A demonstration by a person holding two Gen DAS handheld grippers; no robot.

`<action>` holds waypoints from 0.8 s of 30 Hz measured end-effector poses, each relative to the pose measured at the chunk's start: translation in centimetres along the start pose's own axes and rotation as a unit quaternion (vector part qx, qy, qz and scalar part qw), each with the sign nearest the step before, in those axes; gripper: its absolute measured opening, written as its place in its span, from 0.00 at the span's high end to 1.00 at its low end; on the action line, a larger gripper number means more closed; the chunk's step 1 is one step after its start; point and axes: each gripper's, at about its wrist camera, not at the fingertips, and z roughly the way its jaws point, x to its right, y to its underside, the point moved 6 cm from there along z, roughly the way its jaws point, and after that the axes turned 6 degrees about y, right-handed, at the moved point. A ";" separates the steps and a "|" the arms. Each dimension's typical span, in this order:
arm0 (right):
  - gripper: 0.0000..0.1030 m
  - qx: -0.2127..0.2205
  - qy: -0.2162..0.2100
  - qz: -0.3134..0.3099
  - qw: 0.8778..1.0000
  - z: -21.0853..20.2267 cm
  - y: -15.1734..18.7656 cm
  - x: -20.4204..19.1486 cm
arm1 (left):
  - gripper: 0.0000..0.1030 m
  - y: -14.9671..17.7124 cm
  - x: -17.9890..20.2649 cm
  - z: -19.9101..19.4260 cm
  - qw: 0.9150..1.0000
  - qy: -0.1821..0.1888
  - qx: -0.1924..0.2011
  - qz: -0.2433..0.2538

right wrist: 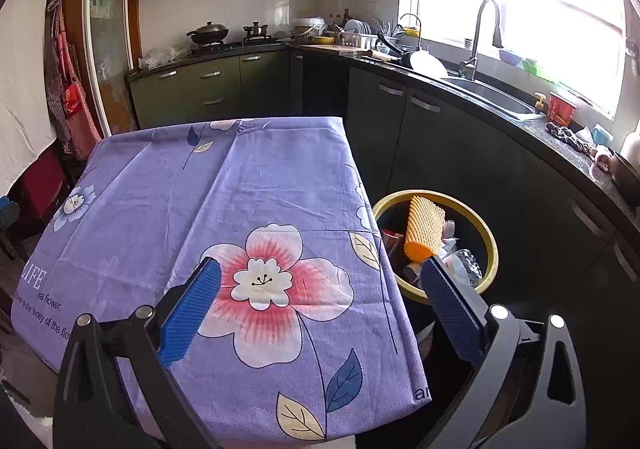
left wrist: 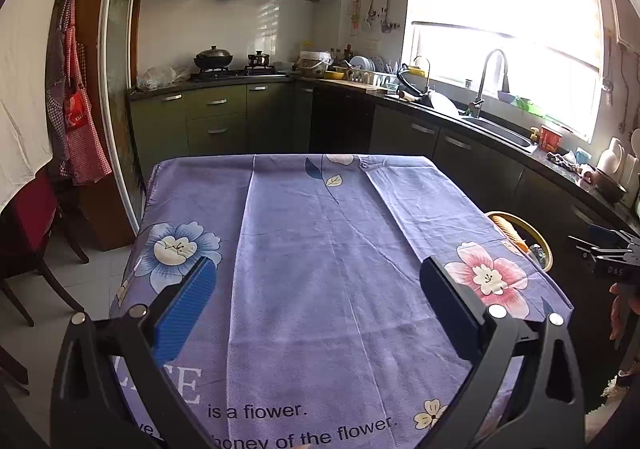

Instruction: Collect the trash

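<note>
1. Beside the right edge of the surface, which is draped in a purple floral cloth [right wrist: 248, 185], stands the round black bin with a yellow rim [right wrist: 493, 245], well below the level of the cloth.
2. Inside that bin you can see the trash: an orange foam mesh sleeve [right wrist: 423, 229] leaning upright on crumpled clear plastic [right wrist: 466, 263] and other scraps.
3. Your right gripper [right wrist: 320, 291] has its blue-padded fingers [right wrist: 191, 309] spread wide with nothing between them; it hangs over the cloth's right edge, its right finger in front of the bin's near rim.
4. Your left gripper [left wrist: 318, 295] is spread wide too and holds nothing, hovering over the middle of the cloth [left wrist: 320, 249].
5. From the left wrist view, only part of the bin's rim [left wrist: 532, 229] shows past the cloth's right edge.
</note>
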 end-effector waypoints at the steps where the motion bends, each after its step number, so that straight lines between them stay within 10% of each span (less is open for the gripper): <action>1: 0.04 0.000 0.000 0.000 1.000 0.0 0.0 0.0 | 0.06 0.0 0.0 0.0 1.000 0.001 -0.001 0.000; 24: 0.04 -0.003 -0.006 -0.003 1.000 0.6 0.0 -0.1 | 0.06 0.4 -0.1 0.4 1.000 0.005 -0.007 -0.009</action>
